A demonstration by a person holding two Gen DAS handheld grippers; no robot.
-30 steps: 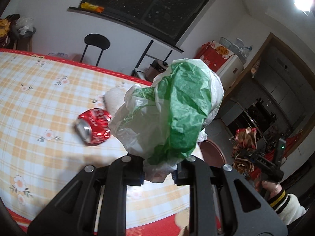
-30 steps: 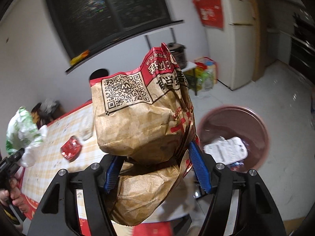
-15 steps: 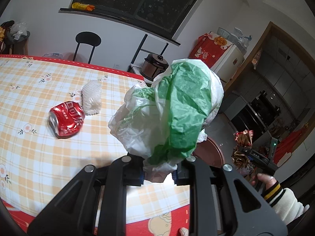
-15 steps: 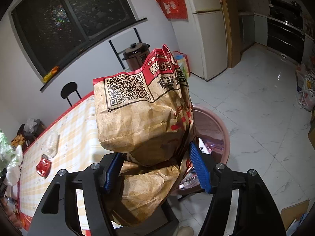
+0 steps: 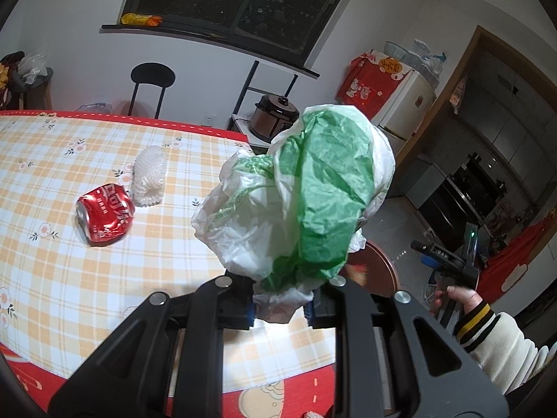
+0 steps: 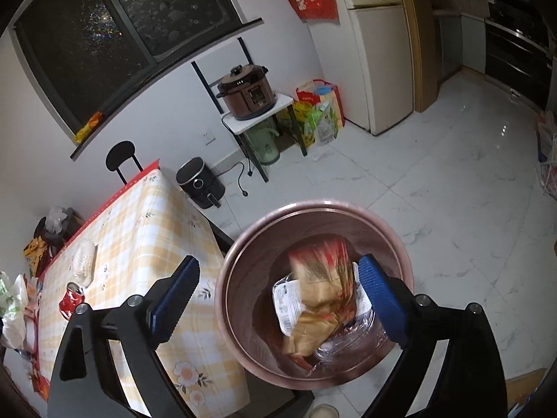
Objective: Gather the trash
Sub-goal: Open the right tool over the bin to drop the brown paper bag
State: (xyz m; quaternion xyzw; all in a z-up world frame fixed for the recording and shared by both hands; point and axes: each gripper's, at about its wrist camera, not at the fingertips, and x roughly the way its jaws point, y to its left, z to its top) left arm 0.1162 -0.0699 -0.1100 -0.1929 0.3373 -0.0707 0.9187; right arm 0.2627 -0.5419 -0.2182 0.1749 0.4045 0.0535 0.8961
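- Table (image 5: 52,278), left side: a crushed red cola can (image 5: 104,214) lies on its side on the checked cloth, open end toward the left, long axis roughly left to right. White Chinese characters show on its side; I cannot read them with confidence. A white foam net sleeve (image 5: 149,181) lies just beside it on the far side.
- Left gripper (image 5: 280,308): jaws narrow, clamped on the neck of a crumpled green-and-white plastic bag (image 5: 299,195), which stands up above the table's right edge. Green print on the white part is illegible.
- Bin (image 6: 243,244): a round reddish-brown tub on the floor just off the table's right end. It lies to the right of and below the left gripper's load; judged, the next move carries the bag rightward past the table edge and over the rim.
- Right gripper (image 6: 278,299): jaws spread wide, nothing between them, poised directly above the bin and nearer to it than the left.
- In the bin: a brown paper bag (image 6: 320,299) with red print and a code patch, blurred, lying over a white labelled packet (image 6: 287,303).
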